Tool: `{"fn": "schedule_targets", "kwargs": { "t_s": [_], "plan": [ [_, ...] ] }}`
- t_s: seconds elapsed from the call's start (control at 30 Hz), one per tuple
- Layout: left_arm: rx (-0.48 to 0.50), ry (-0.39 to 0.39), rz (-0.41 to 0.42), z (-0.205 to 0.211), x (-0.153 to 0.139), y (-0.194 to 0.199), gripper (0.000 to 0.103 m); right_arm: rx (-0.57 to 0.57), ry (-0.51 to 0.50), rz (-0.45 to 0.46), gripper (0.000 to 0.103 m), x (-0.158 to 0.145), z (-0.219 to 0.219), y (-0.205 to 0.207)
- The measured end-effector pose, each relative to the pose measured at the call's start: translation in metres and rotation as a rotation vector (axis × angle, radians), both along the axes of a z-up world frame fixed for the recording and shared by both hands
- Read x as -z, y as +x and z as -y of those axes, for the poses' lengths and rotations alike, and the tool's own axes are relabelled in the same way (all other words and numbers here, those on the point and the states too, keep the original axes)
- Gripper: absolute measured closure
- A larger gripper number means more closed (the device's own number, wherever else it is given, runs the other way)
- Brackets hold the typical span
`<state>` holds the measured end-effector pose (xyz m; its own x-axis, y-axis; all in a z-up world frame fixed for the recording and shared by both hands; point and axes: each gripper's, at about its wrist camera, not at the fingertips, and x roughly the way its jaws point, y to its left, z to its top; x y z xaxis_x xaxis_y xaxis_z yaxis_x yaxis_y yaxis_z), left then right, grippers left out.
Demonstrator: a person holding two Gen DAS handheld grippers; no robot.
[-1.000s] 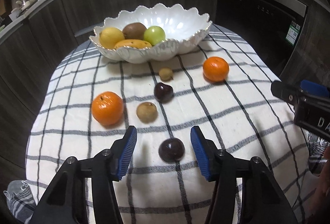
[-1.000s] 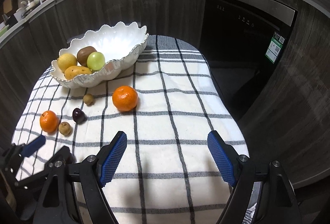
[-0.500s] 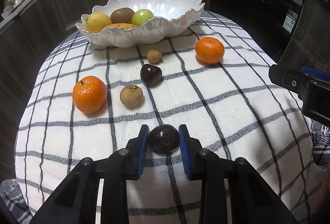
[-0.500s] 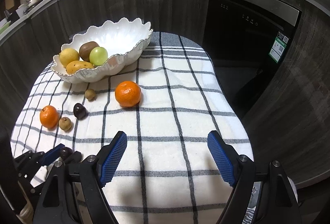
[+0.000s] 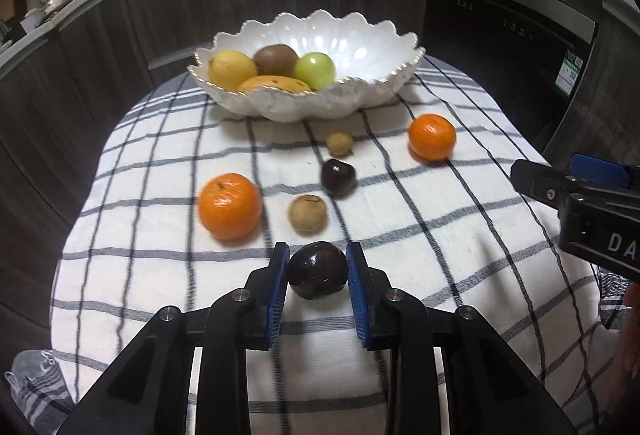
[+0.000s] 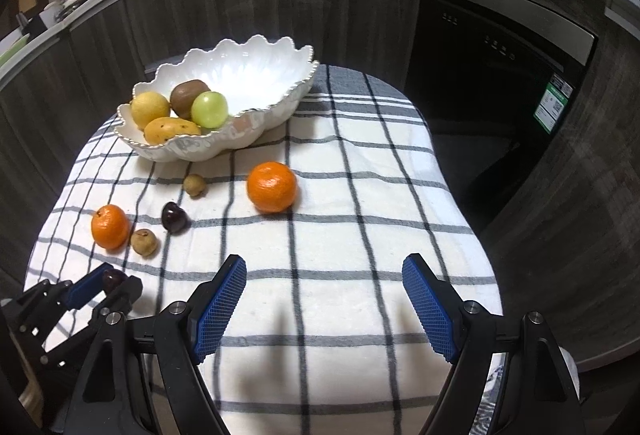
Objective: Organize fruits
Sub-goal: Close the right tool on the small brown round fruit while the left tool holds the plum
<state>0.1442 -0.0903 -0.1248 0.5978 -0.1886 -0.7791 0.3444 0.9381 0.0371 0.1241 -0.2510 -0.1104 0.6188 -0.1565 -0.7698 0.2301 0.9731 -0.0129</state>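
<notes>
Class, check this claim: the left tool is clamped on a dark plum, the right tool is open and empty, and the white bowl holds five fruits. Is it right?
Not quite. The white bowl holds four fruits, not five, as the right wrist view shows. The rest stands: the left tool is clamped on the dark plum, and the right tool is open and empty.

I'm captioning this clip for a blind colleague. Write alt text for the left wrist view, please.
The left gripper has its blue-padded fingers shut on a dark purple round fruit over a black-and-white checked cloth. Beyond lie two oranges, two small tan fruits and another dark one, before a scalloped white bowl holding four fruits.
</notes>
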Motion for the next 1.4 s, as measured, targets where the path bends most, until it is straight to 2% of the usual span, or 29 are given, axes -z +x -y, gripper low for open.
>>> {"fn": "schedule_targets", "kwargs": {
  "t_s": [0.37,0.53,0.73,0.97,1.07,1.23,1.4],
  "plan": [
    [-0.091,-0.032,0.076,-0.057,-0.026,0.012,0.074,-0.086,0.039,-0.029,0.022,-0.003,-0.048,0.025],
    [-0.135,-0.053,0.067,-0.08,-0.027,0.024,0.074,-0.126,0.022,-0.047,0.022,0.0,-0.075,0.037],
    [-0.172,-0.035,0.075,-0.096,-0.025,0.03,0.074,-0.154,0.008,-0.058,0.022,0.006,-0.104,0.052],
    [-0.205,-0.051,0.077,-0.111,-0.025,0.037,0.074,-0.16,0.021,-0.093,0.024,0.019,-0.122,0.068],
    [-0.216,-0.056,0.064,-0.115,-0.022,0.04,0.074,-0.161,0.009,-0.107,0.029,0.026,-0.128,0.074],
    [-0.221,-0.068,0.053,-0.118,-0.019,0.043,0.074,-0.158,0.032,-0.141,0.044,0.038,-0.128,0.081],
    [-0.225,-0.073,0.041,-0.119,-0.016,0.046,0.074,-0.161,0.028,-0.155,0.046,0.047,-0.13,0.083]
  ]
}}
